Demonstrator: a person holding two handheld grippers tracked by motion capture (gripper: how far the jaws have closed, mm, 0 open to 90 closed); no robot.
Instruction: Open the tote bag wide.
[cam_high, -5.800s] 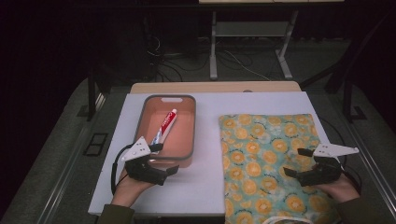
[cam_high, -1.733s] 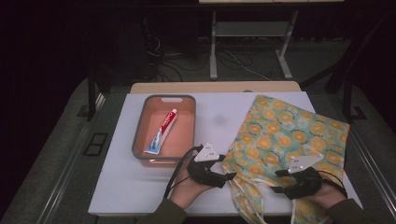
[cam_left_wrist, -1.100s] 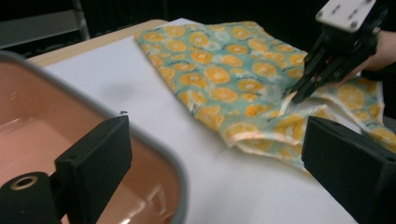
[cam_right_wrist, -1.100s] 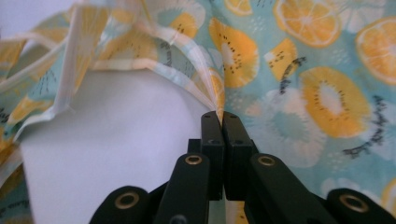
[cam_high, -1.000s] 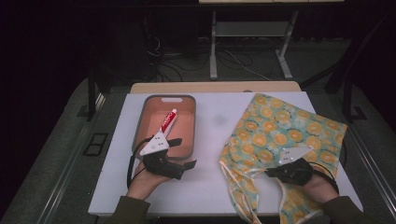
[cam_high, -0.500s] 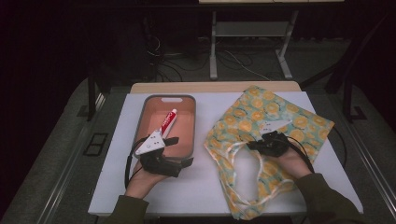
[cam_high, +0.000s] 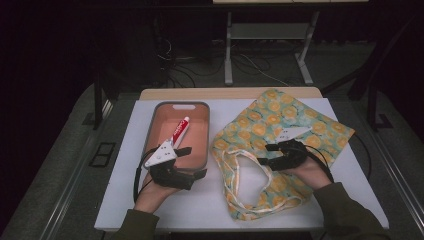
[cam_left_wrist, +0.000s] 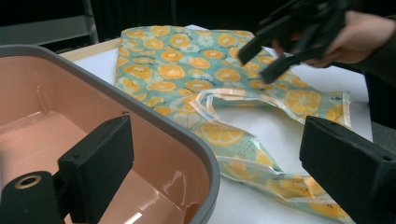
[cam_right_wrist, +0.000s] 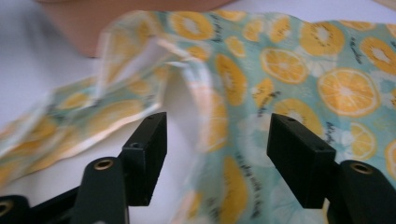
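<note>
At the left of the table, the left gripper (cam_high: 192, 161) rests by the near rim of the pink tray (cam_high: 151, 135), its jaws standing wide apart with nothing between them; in the left gripper view one jaw sits over the tray's inside and the other over the white table (cam_high: 125, 200) just beside it. The tray has a grey rim and holds a red and white toothpaste tube (cam_high: 180, 131), which lies lengthwise near its middle, untouched by either gripper. To the right of the tray, close to its side wall, lies the orange-print tote bag (cam_high: 295, 115), spread flat over the right half of the table, its mouth and pale handles (cam_high: 239, 172) turned toward the tray and the near edge. The right gripper (cam_high: 263, 155) hovers over the bag's mouth. Its jaws have just been opening and now stand parted; in the right gripper view the bag's hem and a handle loop lie slack between and ahead of them, with neither pad pressing on the cloth. As I judge it, the work is at an early stage: the bag seems laid out and let go with its opening facing the tray. If the tube is meant for the bag, that part is all left to do, since the tube is not yet picked up.
</note>
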